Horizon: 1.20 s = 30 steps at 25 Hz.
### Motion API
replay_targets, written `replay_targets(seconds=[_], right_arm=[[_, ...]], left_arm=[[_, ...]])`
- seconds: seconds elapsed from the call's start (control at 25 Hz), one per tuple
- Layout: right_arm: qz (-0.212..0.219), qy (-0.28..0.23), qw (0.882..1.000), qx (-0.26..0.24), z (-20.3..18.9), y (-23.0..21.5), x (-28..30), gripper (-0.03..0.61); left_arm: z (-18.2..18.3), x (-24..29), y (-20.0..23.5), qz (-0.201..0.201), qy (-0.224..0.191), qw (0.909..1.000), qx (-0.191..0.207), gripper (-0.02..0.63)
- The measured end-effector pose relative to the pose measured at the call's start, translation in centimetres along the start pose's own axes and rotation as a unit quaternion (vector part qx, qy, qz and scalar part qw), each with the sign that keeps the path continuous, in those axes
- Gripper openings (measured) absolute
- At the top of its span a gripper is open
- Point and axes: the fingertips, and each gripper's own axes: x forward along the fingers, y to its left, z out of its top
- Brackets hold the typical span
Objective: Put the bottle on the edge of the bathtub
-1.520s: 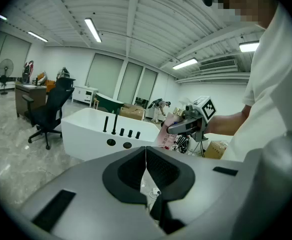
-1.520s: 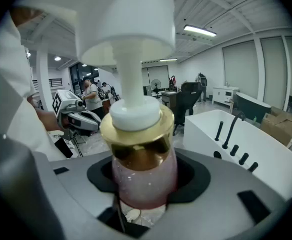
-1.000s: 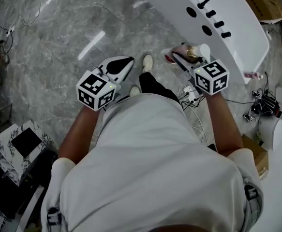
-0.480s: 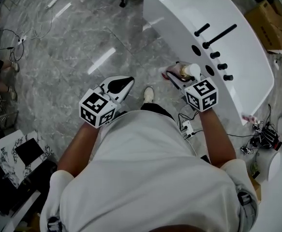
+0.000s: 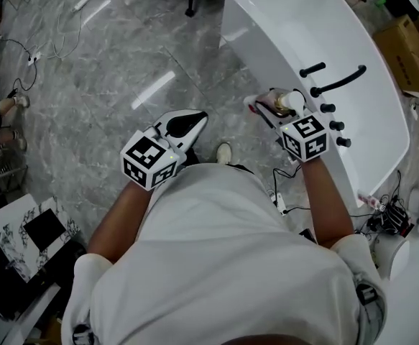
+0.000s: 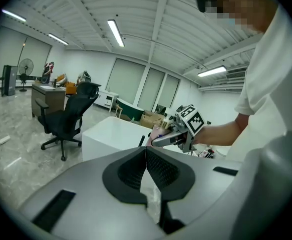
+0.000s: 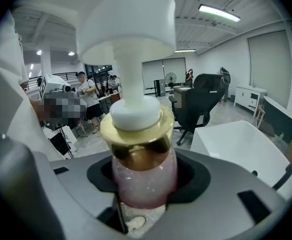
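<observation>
Right gripper (image 5: pixel 270 108), clamped on the pink body of the bottle (image 7: pixel 143 176) just below its gold collar; the white pump top stands clear above the jaws, and the bottle sits upright between them. Left gripper (image 5: pixel 184 124), jaws pressed together on nothing, held over the floor (image 5: pixel 108 85) well apart from the work.

The bottle is in the air at the near side of the bathtub (image 5: pixel 295 34), not yet resting on it. The row of black tap fittings (image 5: pixel 336 81) lies just beyond it along the rim.

The step in hand appears to be the carry to the rim. To do it well:
- Pick a bare, flat stretch of rim short of the black fittings, so that neither the pump top nor the jaws strike them.
- Hold the bottle upright on the way down; with the grip this high on the body, a tilt would land it on one corner of its base.
- Set the whole base on the rim, away from both the inner slope and the outer drop.
- Part the jaws only once the base bears weight, then back straight away along the jaw line, so the pads do not drag the bottle over.
</observation>
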Motion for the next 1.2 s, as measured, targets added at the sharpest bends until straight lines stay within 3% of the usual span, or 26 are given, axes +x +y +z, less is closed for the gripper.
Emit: replay_targets(seconds=[0.28,0.56,0.8,1.2], right_arm=[[-0.034,0.001,0.999,0.023,5.4,-2.8,5.7,0.224],[-0.076,-0.006,0.996,0.046,9.3,-6.2,10.5,0.224],[-0.089,-0.003,0.994,0.061,12.0,-10.5,15.0,0.224],[-0.096,-0.001,0.993,0.063,15.4,-23.8,23.1,0.224]], left_arm=[[3.3,-1.5,9.5,-0.021,-0.008,0.9998,0.002,0.018],[4.9,-3.3,15.8,-0.048,-0.004,0.9987,0.016,0.018],[5.4,-3.3,20.7,-0.032,-0.005,0.9994,-0.007,0.018],[9.2,2.5,26.7,0.019,0.004,0.9993,-0.030,0.018]])
